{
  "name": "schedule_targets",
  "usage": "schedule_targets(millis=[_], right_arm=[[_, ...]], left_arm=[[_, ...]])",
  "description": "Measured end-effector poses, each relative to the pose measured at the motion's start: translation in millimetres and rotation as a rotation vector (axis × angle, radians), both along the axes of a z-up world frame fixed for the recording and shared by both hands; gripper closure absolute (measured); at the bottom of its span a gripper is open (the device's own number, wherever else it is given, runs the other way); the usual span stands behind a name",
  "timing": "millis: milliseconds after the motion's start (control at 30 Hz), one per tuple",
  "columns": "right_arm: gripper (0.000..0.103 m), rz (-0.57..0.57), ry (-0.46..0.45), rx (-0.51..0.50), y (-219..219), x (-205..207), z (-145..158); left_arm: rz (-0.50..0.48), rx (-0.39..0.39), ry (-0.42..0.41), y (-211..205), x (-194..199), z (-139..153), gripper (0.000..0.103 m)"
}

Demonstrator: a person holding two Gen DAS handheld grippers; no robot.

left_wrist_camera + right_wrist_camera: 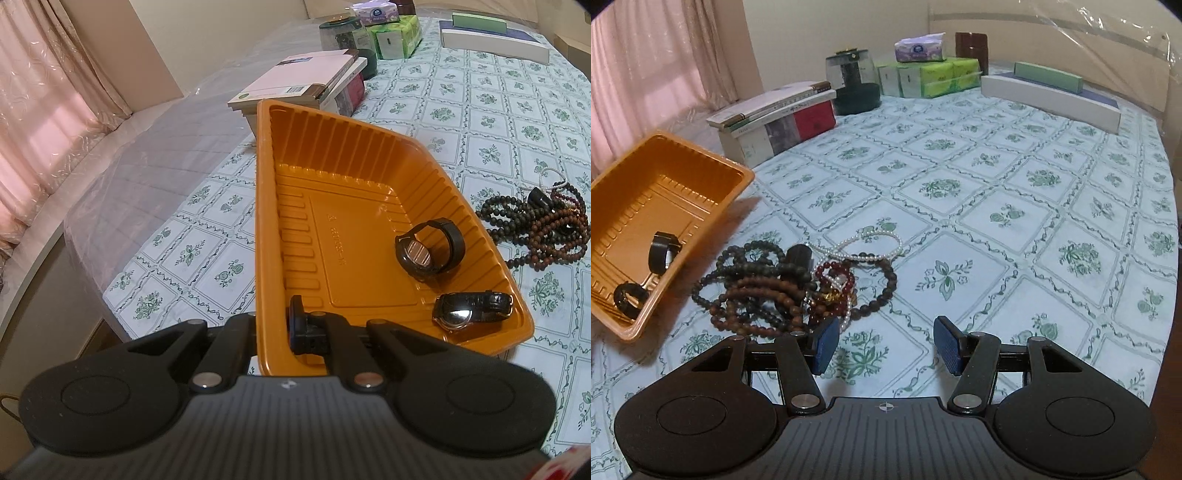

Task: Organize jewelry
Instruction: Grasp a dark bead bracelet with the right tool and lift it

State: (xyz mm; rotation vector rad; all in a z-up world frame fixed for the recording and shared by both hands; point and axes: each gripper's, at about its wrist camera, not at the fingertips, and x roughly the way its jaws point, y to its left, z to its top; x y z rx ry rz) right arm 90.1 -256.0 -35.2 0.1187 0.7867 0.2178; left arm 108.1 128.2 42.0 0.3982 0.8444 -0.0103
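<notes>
Left wrist view: the left gripper [273, 332] is clamped on the near wall of the orange tray [266, 206], which fills the frame's centre. Two watches [430, 249] already lie inside at lower right, while the bead pile [539, 229] waits outside at the right edge.

Right wrist view: the right gripper [886, 345] hangs open and empty at bottom centre, just below the tangled bracelets [798, 288]. Most sorting looks undone.
</notes>
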Motion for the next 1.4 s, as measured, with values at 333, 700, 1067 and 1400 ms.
schedule_targets(millis=[333,700,1067,1400], right_arm=[[0.072,0.020,-0.012,-0.042,6.7,26.5,-5.2],[0.095,0.055,0.036,-0.106,15.2,62.8,-17.8],[0.097,-0.021,-0.079,-0.152,-14.9,26.3,22.3],[0.097,-0.042,-0.144,-0.153,-38.6,14.9,54.9]], left_arm=[[0.001,0.002,0.001,-0.4,0.4,0.2,0.101],[0.009,0.002,0.008,1.0,0.8,-2.7,0.100],[0.004,0.004,0.003,-1.8,-0.6,-0.8,0.101],[0.003,0.002,0.001,-2.3,-1.6,0.1,0.100]])
